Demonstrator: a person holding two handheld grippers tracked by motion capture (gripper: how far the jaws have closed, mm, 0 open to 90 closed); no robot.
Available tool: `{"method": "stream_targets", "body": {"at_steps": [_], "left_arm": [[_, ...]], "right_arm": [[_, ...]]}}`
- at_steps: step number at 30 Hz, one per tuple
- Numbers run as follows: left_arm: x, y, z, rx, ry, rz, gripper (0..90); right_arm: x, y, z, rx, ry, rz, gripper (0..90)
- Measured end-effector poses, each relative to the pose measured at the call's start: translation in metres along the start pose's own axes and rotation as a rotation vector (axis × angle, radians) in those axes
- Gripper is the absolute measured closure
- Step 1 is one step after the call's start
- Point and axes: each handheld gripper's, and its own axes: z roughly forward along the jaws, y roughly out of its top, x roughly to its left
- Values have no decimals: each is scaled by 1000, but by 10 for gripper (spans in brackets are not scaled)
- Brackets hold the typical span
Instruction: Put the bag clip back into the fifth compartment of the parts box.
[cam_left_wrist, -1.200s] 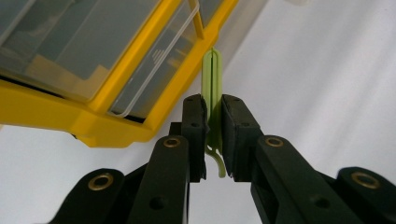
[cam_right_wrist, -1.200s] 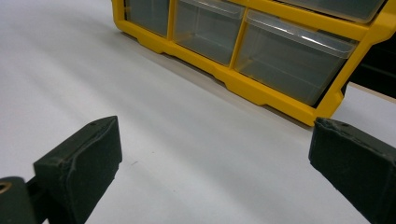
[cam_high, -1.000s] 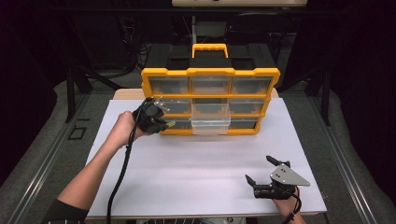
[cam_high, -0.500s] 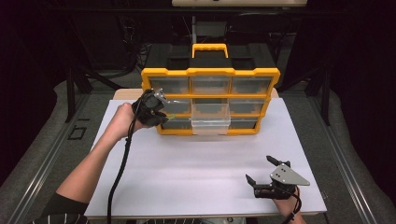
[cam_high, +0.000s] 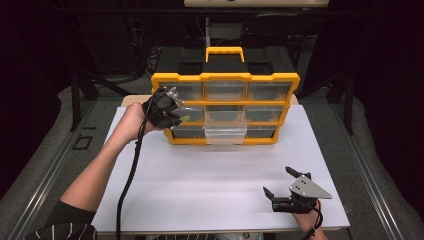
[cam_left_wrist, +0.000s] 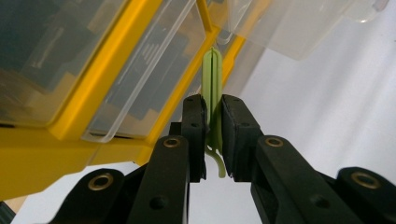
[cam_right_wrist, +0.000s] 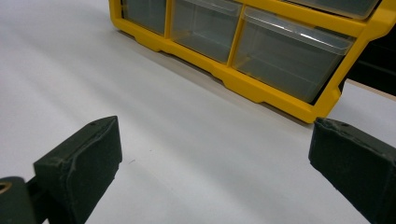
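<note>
Since the earlier frame the left gripper (cam_high: 175, 116) has risen slightly at the organiser's (cam_high: 226, 77) left drawers, upper left of centre. Its jaws are clamped on a thin green clip (cam_left_wrist: 213, 88). Keep the clip upright while approaching the protruding drawer (cam_high: 226, 134). The right gripper (cam_high: 281, 189) rests wide open, lower right.

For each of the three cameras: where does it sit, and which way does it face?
High view: above the table's near edge, looking forward and down at the drawer organizer; both forearms show.
Left gripper view: rides the left gripper, facing the organizer; jaws pinch a green clip.
Right gripper view: rides the right gripper, low over the table, jaws apart.
All share the organizer.
</note>
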Motion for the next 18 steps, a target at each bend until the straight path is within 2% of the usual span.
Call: {"method": "stream_targets", "body": {"at_steps": [18], "left_arm": [[4, 17, -12, -25, 11, 14, 804]], "right_arm": [[0, 0, 0, 2, -2, 1, 23]]}}
